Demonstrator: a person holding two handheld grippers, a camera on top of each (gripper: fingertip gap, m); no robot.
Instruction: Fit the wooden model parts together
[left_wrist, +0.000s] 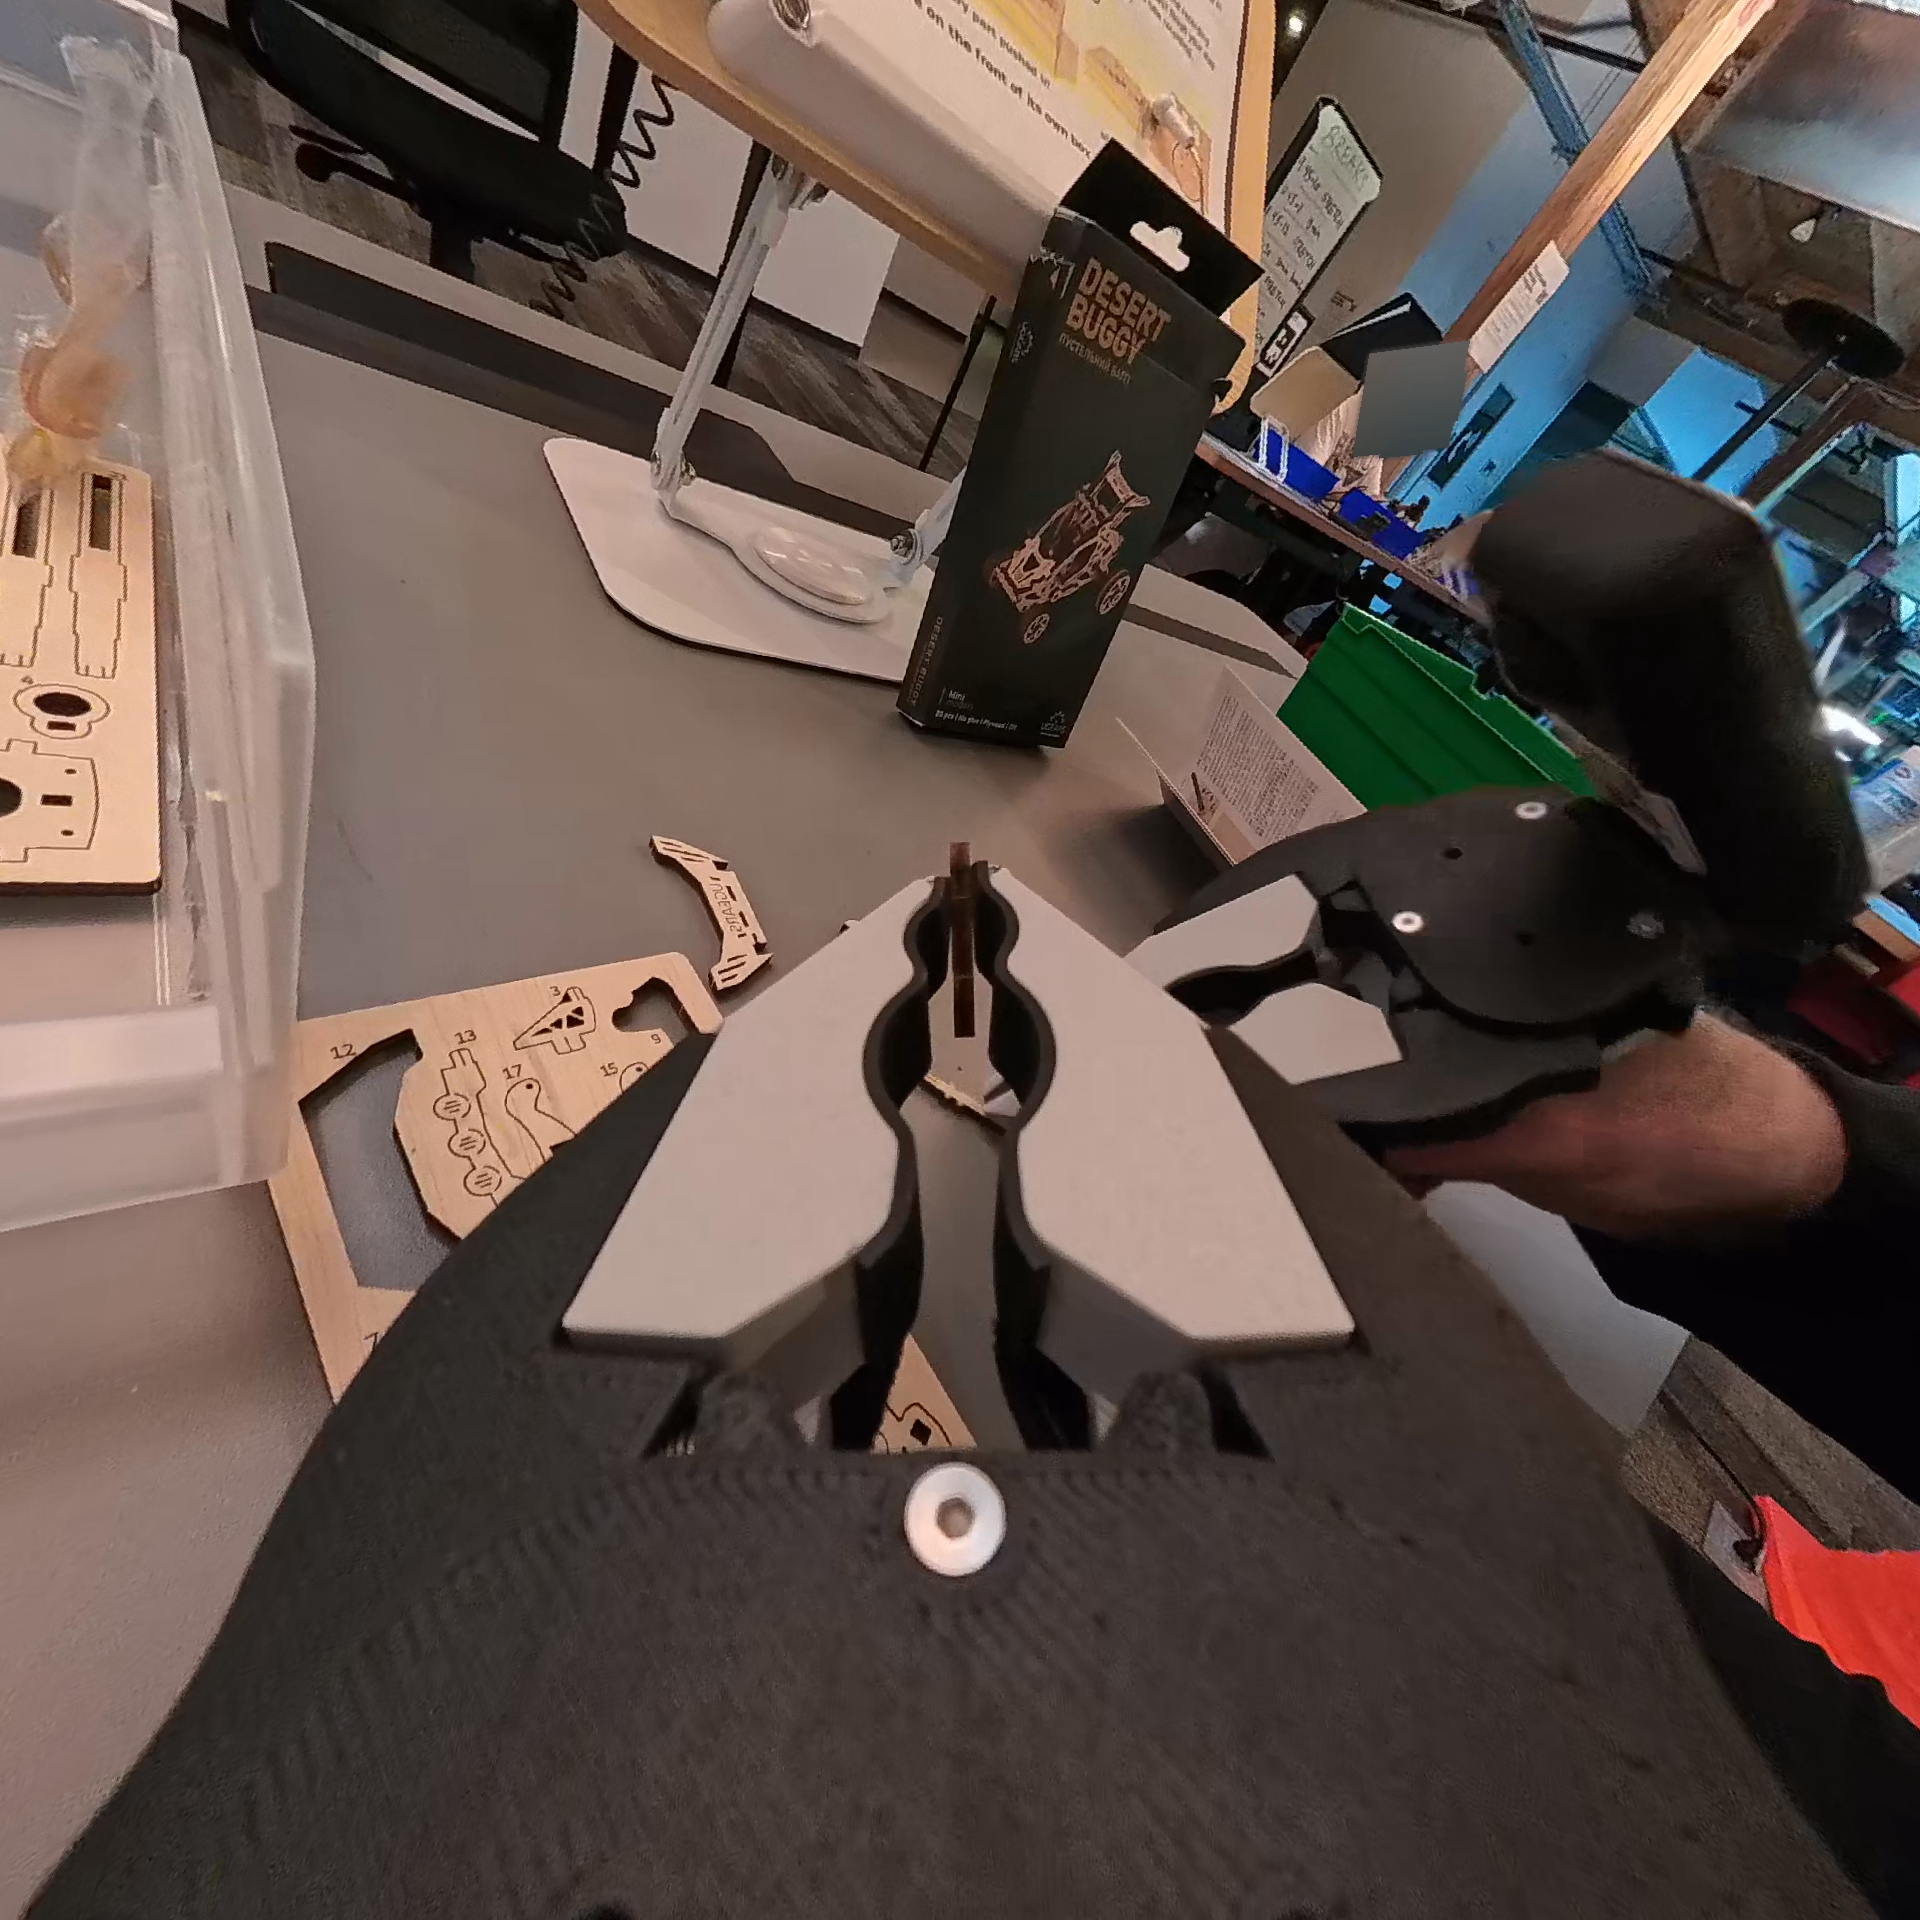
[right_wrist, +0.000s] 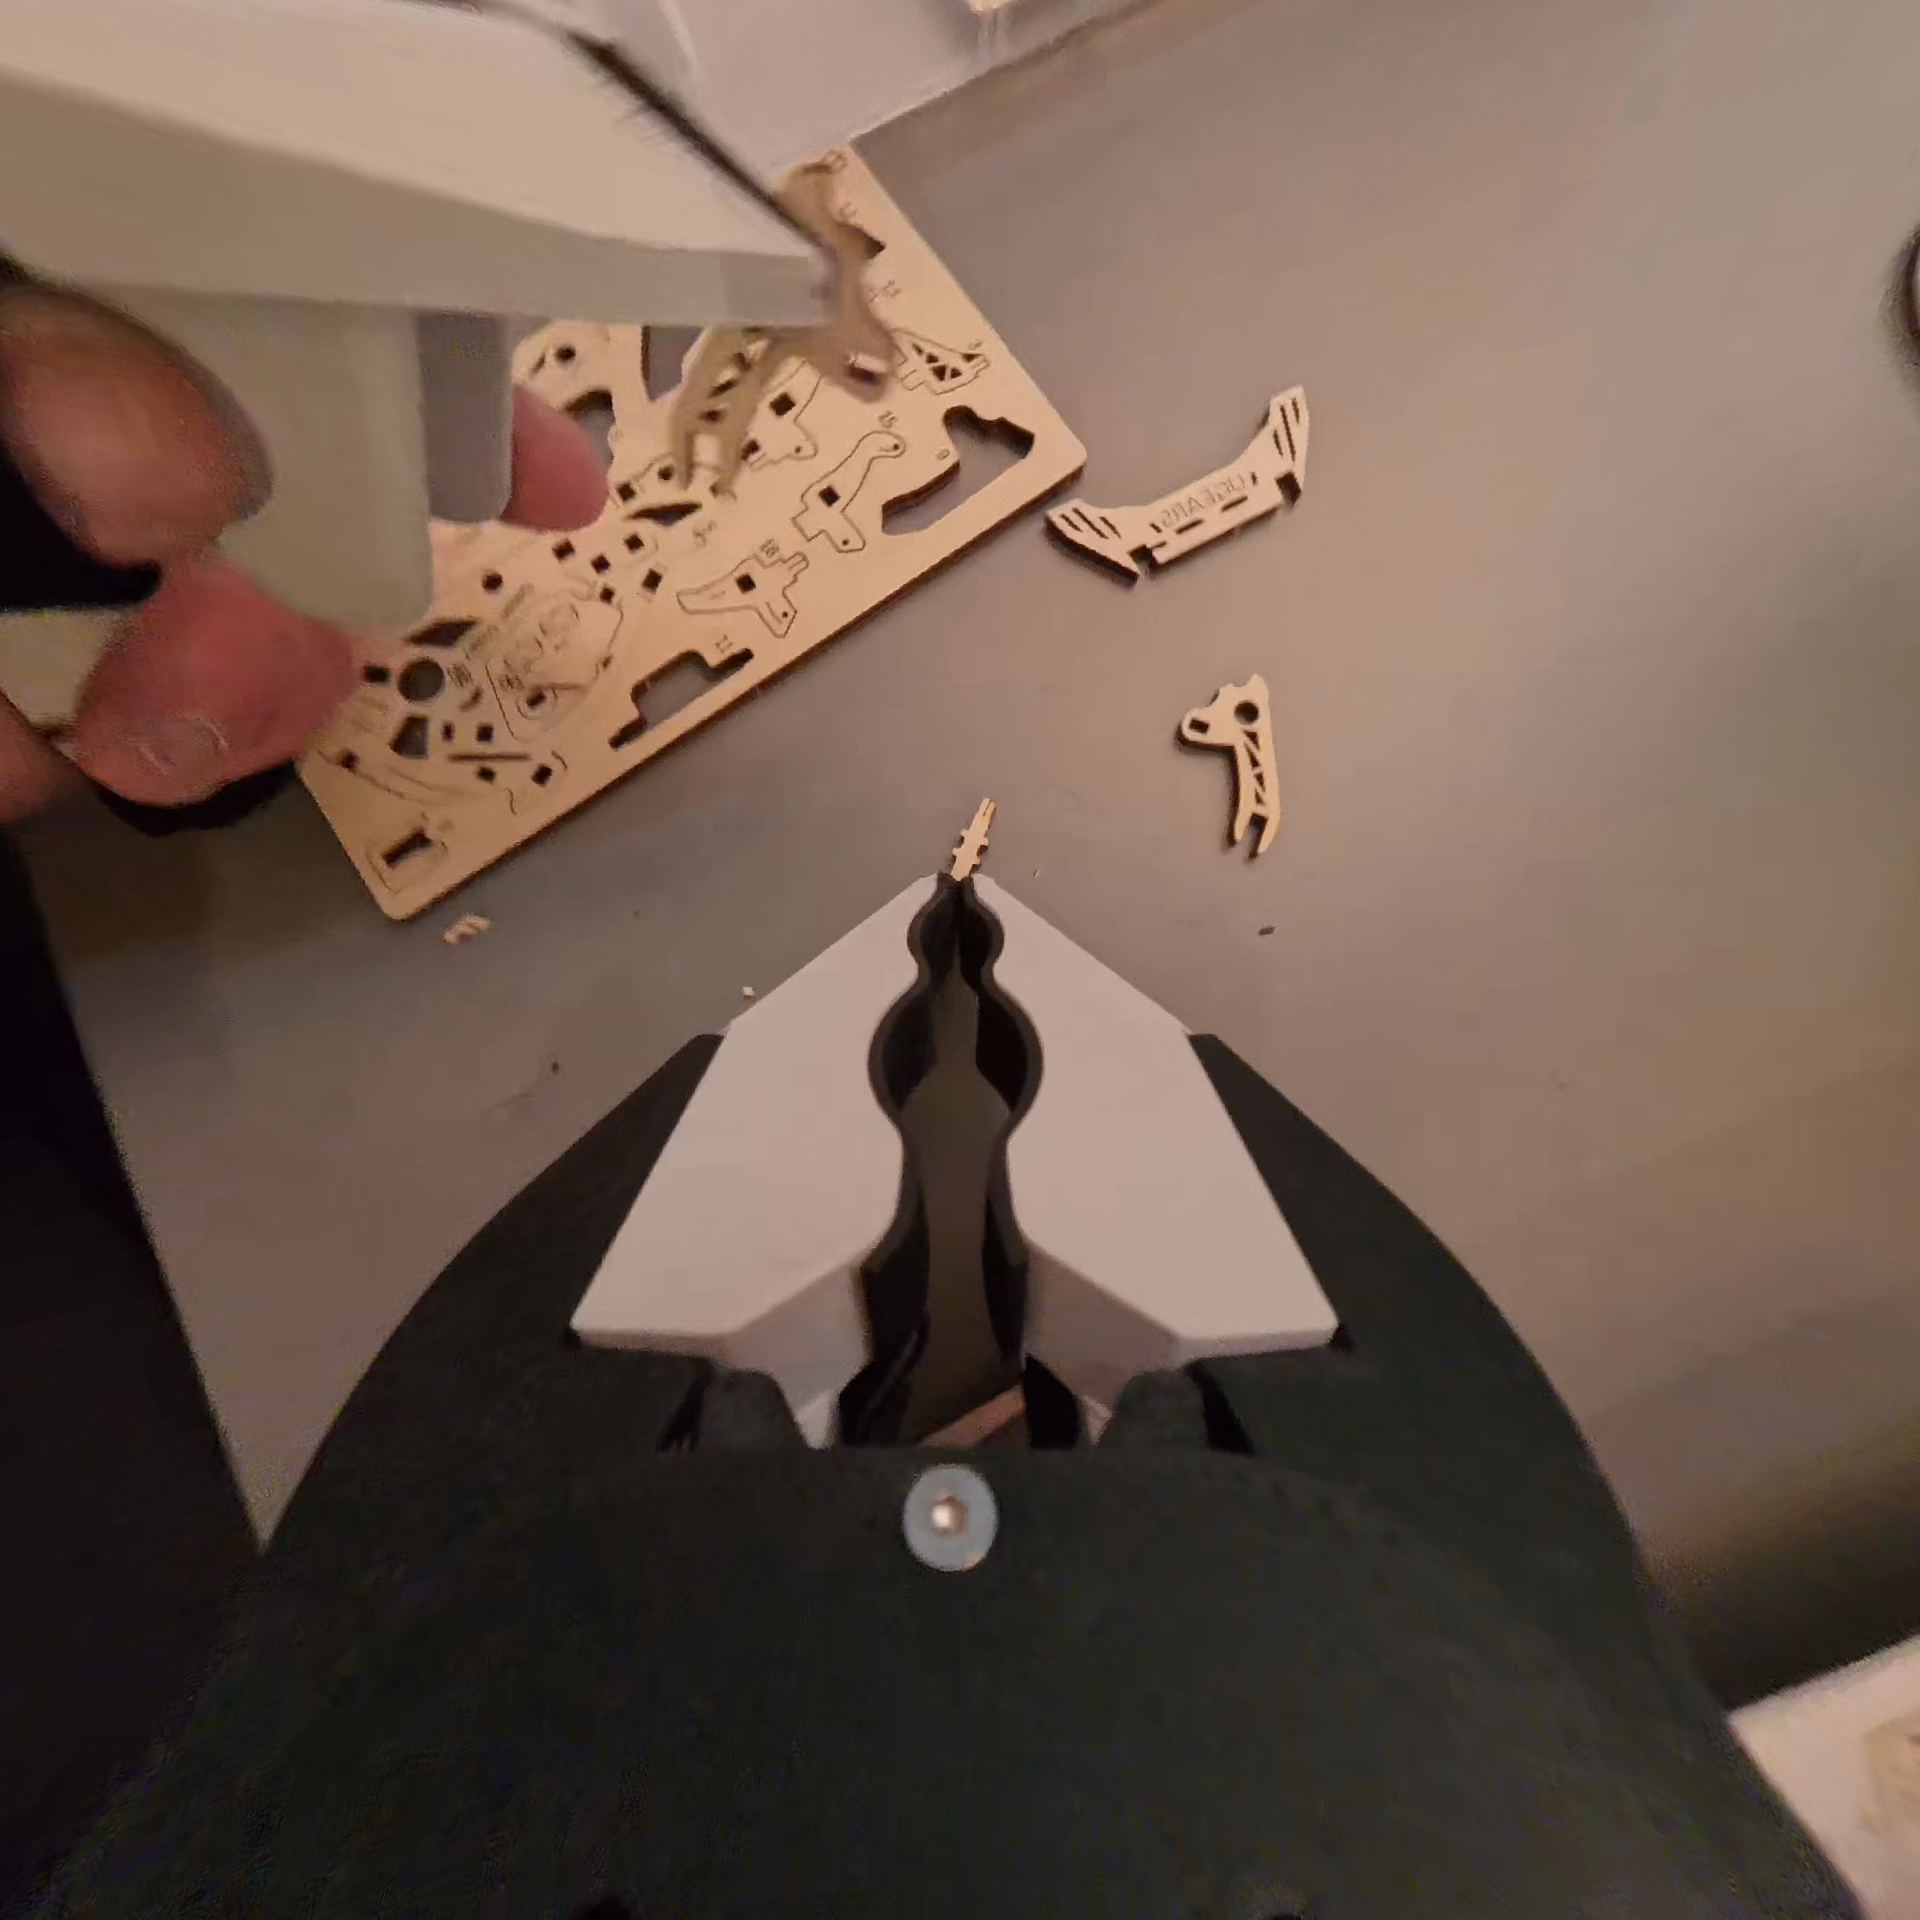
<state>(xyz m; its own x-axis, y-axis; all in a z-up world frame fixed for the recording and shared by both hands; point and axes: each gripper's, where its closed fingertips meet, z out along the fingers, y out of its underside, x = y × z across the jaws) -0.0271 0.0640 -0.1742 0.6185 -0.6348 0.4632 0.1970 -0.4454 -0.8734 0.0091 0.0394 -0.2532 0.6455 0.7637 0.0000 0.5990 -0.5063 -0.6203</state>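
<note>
In the left wrist view my left gripper (left_wrist: 961, 883) is shut on a thin wooden part (left_wrist: 962, 935), seen edge-on and standing upright between the pads. In the right wrist view the same gripper (right_wrist: 810, 249) hangs over the wooden parts sheet (right_wrist: 727, 582) with its wooden part (right_wrist: 844, 281) at the tips. My right gripper (right_wrist: 961, 883) is shut on a small notched wooden part (right_wrist: 975, 840), which pokes out past the tips above the grey table (right_wrist: 1455, 312). The right gripper (left_wrist: 1247, 982) also shows to the right of my left one.
Two loose wooden parts lie on the table: a curved one (right_wrist: 1184, 509) (left_wrist: 717, 909) and a smaller one (right_wrist: 1242, 758). A clear plastic box (left_wrist: 208, 675) stands at the left. A dark product box (left_wrist: 1070, 499), a white lamp base (left_wrist: 665, 540) and a folded leaflet (left_wrist: 1247, 769) stand farther back. Spacing between my two grippers at the tips: around 9 cm.
</note>
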